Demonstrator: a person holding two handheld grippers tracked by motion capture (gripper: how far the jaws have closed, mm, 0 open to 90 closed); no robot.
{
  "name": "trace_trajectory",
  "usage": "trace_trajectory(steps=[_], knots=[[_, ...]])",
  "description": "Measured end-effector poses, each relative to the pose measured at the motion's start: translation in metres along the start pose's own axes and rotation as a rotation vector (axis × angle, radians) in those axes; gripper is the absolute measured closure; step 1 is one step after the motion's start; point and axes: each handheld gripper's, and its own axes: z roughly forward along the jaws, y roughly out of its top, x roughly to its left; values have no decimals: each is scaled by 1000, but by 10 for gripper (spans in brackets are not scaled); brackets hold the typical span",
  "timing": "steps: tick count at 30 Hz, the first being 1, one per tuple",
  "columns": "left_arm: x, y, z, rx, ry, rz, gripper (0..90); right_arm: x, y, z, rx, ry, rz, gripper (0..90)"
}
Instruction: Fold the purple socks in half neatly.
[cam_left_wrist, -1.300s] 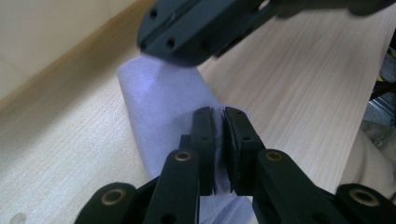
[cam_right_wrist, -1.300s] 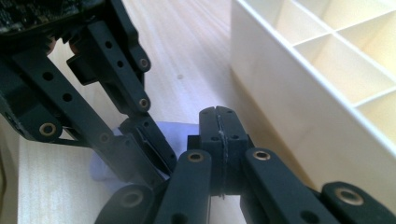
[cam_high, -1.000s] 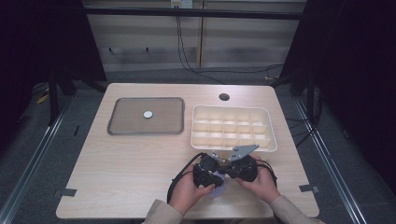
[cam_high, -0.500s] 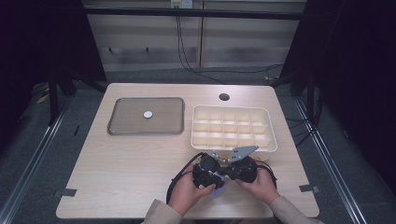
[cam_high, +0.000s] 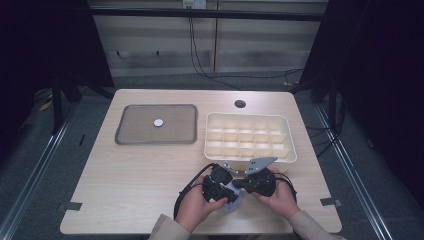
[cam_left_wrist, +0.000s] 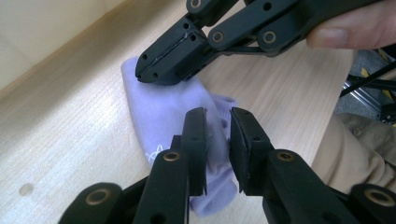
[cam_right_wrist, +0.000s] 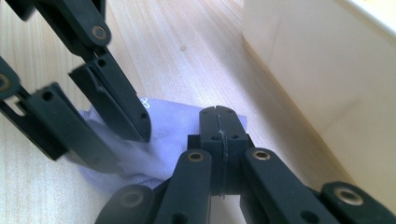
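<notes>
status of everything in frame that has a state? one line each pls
lavender sock: lying crumpled on the table, between the two grippers.
left gripper: jaws slightly apart over the sock; they have just been opening, with a fold of sock in the gap.
right gripper: jaws shut, tips at the sock's edge; a pinch cannot be told.
compartment box: open-topped, cells look empty.
grey tray: flat on the table, holding one small white disc.

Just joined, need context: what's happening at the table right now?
A person works two hand-held grippers on a small lavender sock at the near edge of the table, in front of the cream compartment tray. The right gripper is shut, its tips at the sock's edge; whether it pinches fabric is unclear. The left gripper has just been opening, a narrow gap over the sock.
</notes>
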Motion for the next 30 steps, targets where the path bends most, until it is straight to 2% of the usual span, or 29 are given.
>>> trace_trajectory(steps=[10, 15, 17, 21, 22, 27, 30], knots=[[-2, 1, -10, 8, -12, -8, 765, 0, -1, 0, -6, 2, -3, 900], [2, 3, -15, -12, -17, -22, 774, 0, -2, 0, -5, 7, -6, 900], [5, 4, -17, -11, -7, -29, 782, 0, -2, 0, -7, 5, -2, 900], [14, 2, -6, 22, 29, -52, 818, 1, -2, 0, -8, 3, 1, 900], [15, 1, -3, 26, 22, -62, 830, 1, -2, 0, -8, 1, 4, 900], [13, -4, 7, 70, 27, -48, 855, 1, -2, 1, -11, 1, 0, 900], [12, -6, 10, 74, 34, -50, 865, 2, -1, 1, -6, -3, -15, 900]])
